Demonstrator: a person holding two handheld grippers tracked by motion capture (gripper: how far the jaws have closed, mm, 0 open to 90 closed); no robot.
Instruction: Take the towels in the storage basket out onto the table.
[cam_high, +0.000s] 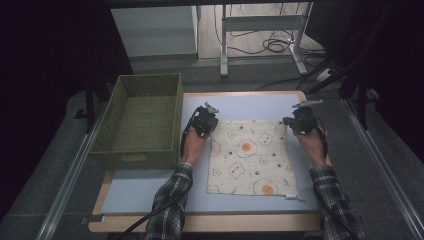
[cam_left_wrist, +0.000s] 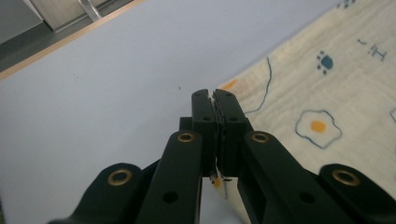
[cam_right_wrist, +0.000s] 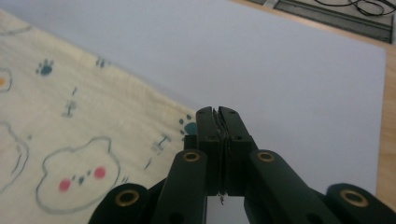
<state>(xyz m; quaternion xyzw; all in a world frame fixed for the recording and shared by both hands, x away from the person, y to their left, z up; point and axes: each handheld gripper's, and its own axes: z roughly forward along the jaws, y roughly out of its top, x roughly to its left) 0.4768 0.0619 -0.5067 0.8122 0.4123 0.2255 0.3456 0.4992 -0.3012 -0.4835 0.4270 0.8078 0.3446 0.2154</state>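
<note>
Both forearms, in plaid sleeves, come in from the near edge and reach forward, set well apart; the left hand (cam_high: 191, 141) holds the left gripper (cam_high: 207, 121) tilted forward and down, its jaws pressed together with a thin edge of cloth (cam_left_wrist: 322, 93) pinched between the pads; the right hand (cam_high: 312, 140) holds the right gripper (cam_high: 295, 121) likewise, jaws closed on that cloth's other far corner.

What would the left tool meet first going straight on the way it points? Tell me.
Probably the bare blue mat, then the table's wooden edge. The left tool is shut on the cloth corner; depth unclear.
</note>
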